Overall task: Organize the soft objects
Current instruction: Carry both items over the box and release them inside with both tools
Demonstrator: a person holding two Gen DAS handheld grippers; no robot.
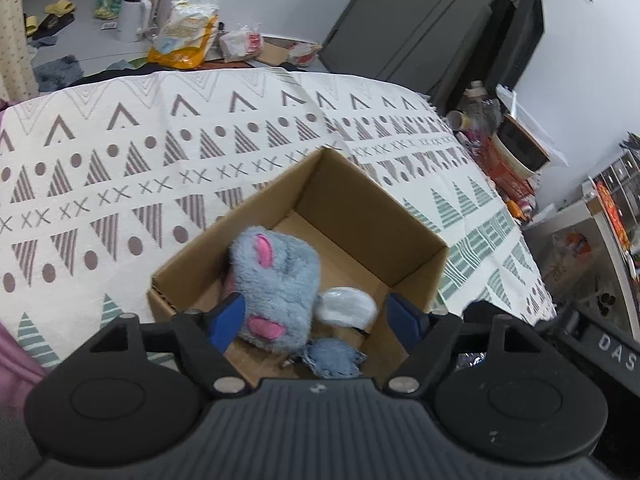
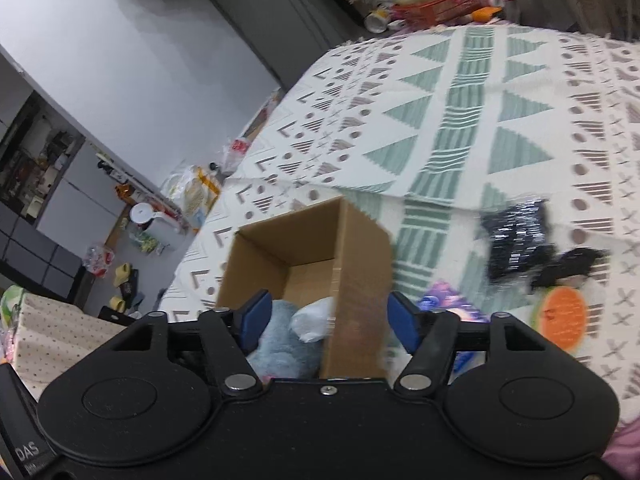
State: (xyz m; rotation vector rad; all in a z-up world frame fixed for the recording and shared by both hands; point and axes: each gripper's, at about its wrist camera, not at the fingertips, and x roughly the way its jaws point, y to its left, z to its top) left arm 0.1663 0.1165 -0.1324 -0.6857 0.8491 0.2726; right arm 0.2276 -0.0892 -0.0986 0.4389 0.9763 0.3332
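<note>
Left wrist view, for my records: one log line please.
plush toy in cardboard box | left tongs open above | right tongs open

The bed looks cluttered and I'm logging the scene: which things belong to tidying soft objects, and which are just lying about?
Job:
cardboard box
grey plush toy, in the box
white soft item, in the box
both open tools

Lying about:
black packet
orange round item
floor clutter
</note>
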